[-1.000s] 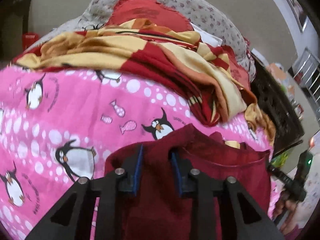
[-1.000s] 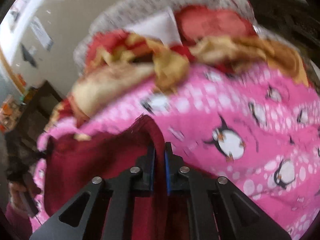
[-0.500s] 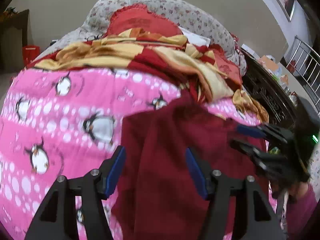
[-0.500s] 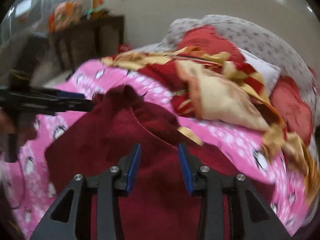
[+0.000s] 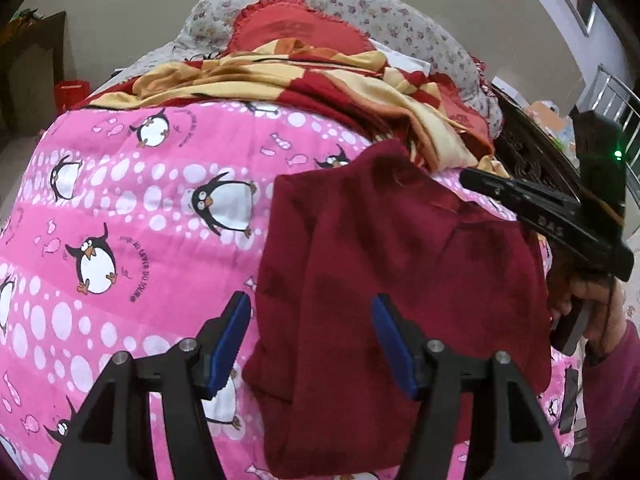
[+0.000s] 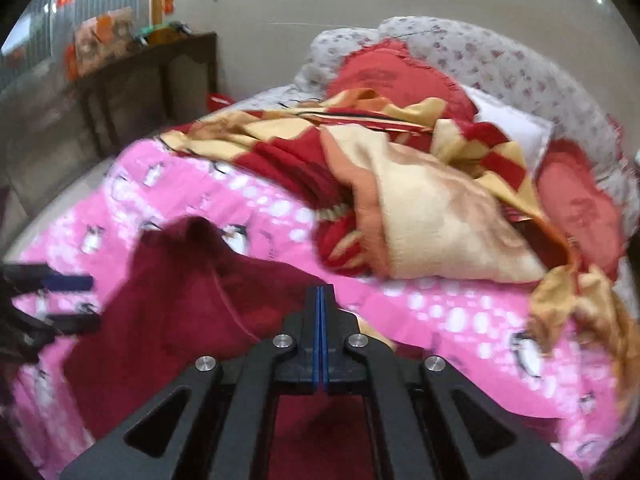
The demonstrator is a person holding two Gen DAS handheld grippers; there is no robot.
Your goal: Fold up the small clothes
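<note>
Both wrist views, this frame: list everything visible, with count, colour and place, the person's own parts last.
Garment: one, dark red, lying on the quilt.
Quilt: one, pink with penguins, covering the bed.
Blanket: one, red and cream checks, bunched behind the garment.
Cushions: two, red, at the bed's head.
Cabinet: one, dark wood, by the wall.
Left gripper: black, blue pads, open over the garment.
Right gripper: black, shut.
Hand: one, magenta sleeve.

A dark red garment (image 5: 400, 264) of soft, matt, fleecy cloth is lying on a smooth printed pink cotton-like bedcover (image 5: 132, 200), while the left gripper (image 5: 312, 332) is showing matt black plastic arms, blue rubbery pads and shiny metal pins.
</note>
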